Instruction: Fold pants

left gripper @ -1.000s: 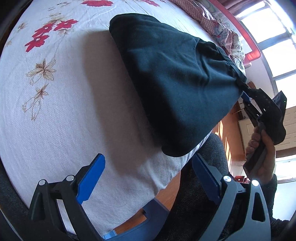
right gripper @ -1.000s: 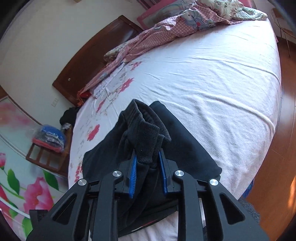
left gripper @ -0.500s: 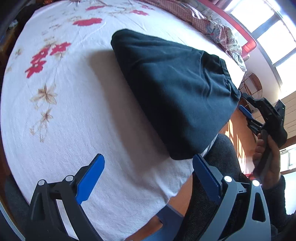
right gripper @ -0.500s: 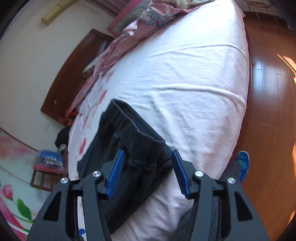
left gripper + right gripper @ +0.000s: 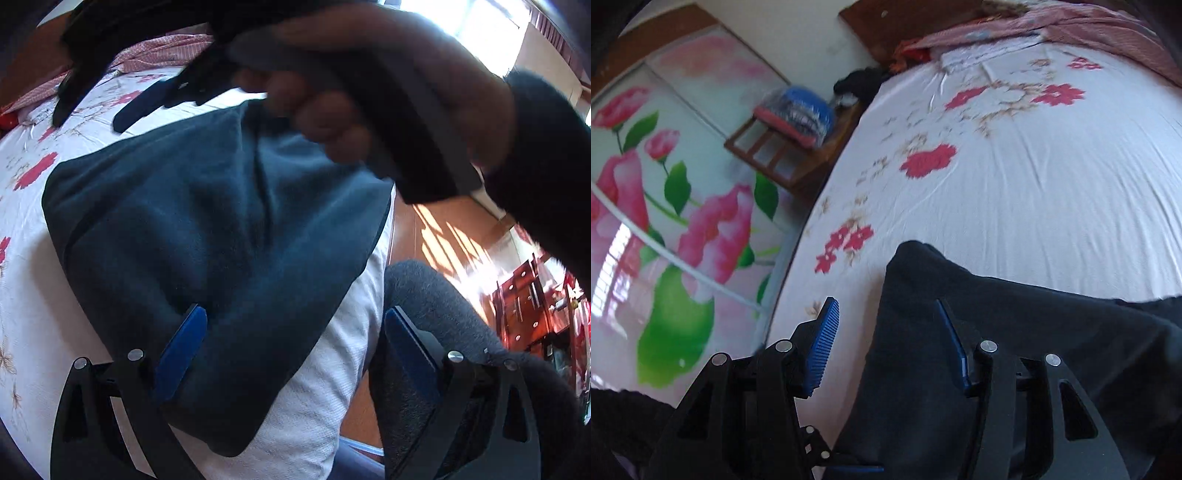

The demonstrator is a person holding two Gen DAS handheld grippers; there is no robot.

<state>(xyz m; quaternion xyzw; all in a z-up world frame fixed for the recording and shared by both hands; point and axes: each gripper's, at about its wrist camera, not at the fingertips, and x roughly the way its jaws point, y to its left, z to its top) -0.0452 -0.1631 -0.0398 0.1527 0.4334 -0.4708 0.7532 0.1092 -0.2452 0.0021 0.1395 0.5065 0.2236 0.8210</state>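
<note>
The pants (image 5: 207, 229) lie in a compact dark bundle at the near edge of the bed (image 5: 1052, 192), apparently folded with perhaps only tidying left, while the left gripper (image 5: 291, 347) and right gripper (image 5: 886, 332) hover over them, jaws spread, pinching nothing.

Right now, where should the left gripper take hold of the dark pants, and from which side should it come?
Probably the folded edge nearest the left gripper, approached from the bed's near side. There the pants lie as a thick, rounded bundle on the white sheet, and the open jaws already straddle that corner.
</note>
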